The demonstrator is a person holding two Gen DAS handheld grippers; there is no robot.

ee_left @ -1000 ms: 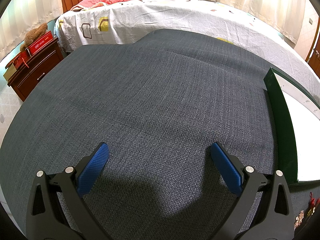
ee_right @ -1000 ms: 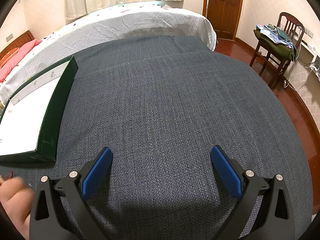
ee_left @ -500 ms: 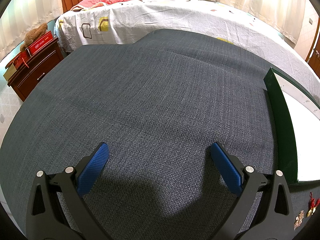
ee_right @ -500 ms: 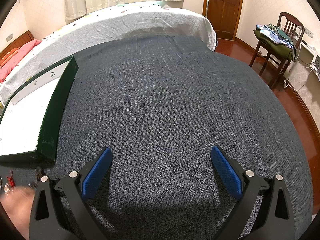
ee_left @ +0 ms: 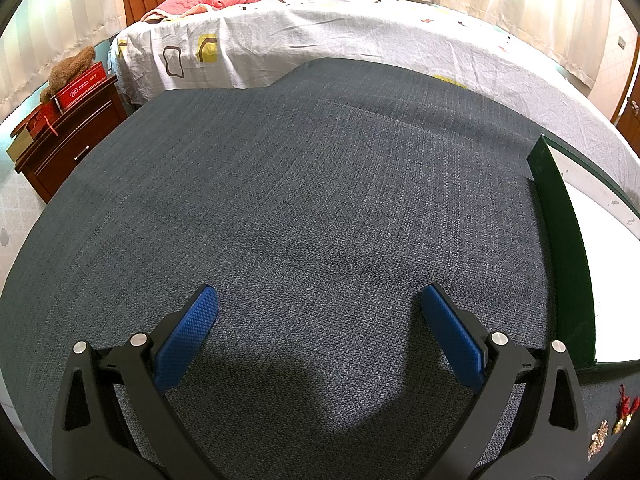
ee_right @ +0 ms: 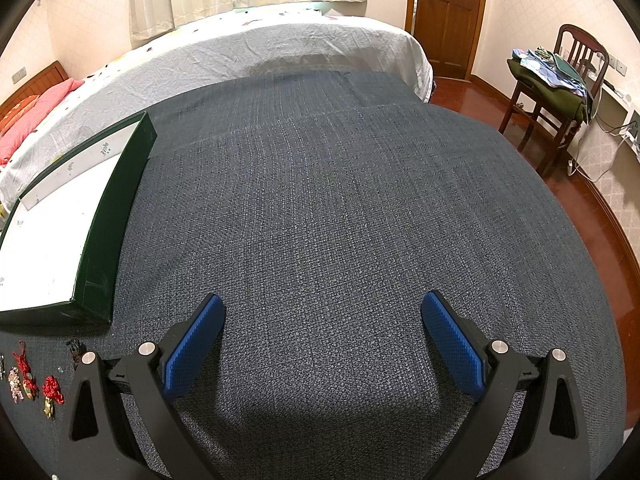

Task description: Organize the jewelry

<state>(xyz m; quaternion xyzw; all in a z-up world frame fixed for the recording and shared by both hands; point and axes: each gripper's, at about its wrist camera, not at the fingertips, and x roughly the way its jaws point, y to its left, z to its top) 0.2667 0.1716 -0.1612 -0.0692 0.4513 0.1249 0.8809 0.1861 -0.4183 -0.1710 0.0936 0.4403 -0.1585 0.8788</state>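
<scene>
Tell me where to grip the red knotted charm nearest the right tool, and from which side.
Grip the red knotted charm across its bulky red knot, likely the thickest part; the gold piece below looks thin. It lies flat on the gray cloth, so come down from above with the open right tool, moving left.

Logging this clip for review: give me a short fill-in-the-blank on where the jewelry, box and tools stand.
1. The small red and gold jewelry pieces lie on the dark ____ cloth, outside the box.
2. The green box has a ____ inside.
3. Both the left tool and the right tool are ____.

Missing words: blue-grey; white; open
</scene>
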